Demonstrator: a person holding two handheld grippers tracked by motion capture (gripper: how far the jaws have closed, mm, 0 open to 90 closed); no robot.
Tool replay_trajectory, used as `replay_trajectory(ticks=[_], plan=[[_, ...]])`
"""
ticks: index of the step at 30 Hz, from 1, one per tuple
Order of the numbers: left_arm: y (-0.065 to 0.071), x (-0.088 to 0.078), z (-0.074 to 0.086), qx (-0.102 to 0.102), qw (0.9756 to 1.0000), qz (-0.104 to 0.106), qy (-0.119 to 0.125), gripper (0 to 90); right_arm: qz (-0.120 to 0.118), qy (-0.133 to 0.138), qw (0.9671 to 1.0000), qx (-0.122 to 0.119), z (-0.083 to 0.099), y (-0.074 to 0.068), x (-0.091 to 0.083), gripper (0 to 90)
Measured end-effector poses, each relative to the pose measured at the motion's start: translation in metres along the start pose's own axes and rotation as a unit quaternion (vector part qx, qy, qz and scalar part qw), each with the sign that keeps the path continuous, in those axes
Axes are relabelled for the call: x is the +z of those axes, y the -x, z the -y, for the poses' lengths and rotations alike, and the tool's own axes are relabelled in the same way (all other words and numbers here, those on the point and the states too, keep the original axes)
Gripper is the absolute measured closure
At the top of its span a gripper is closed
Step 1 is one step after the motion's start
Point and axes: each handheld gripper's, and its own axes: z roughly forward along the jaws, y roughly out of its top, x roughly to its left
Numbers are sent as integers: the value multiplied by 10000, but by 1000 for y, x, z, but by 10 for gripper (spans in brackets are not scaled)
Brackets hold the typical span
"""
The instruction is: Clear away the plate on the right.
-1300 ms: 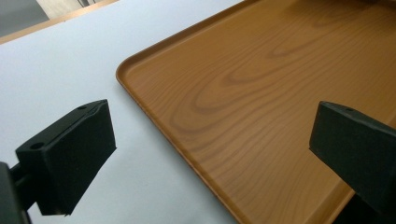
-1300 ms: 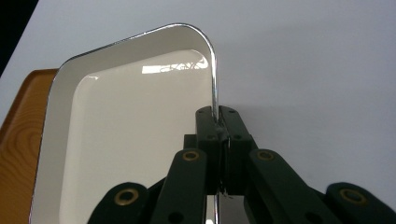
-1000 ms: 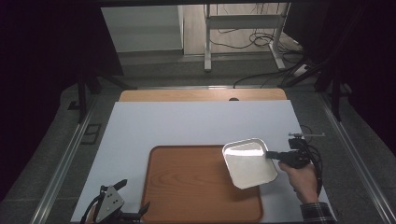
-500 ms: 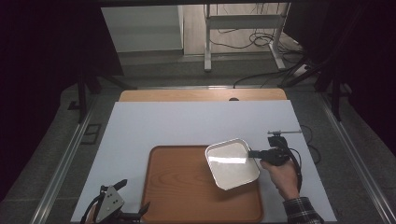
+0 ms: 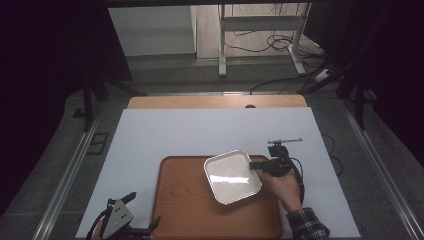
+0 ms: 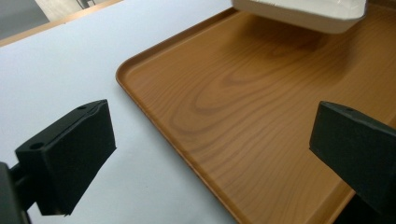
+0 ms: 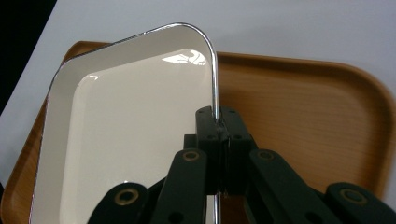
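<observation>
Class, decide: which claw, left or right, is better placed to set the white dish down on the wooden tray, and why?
Right. The right claw is shut on the white dish's rim and holds it above the wooden tray. The left claw sits open at the tray's near-left corner, holding nothing.

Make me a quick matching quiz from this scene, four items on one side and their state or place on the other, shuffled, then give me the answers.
Items
1. white dish
2. wooden tray
3. left gripper
4. right gripper

States
A. open, at the tray's near left corner
B. lies on the white table cover
C. shut on a metal rim
D. held above the tray

Pairs: 1-D, 2-B, 3-A, 4-C
</observation>
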Motion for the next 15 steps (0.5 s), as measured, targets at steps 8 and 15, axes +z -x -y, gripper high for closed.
replay_trajectory(ticks=[8,15], plan=[[0,0,0,6,10000,3,5,0,32,-153,9999,-44,0,-13,21,878],[0,0,0,10,10000,14,-7,0,159,-265,9995,-2,0,-15,36,878]])
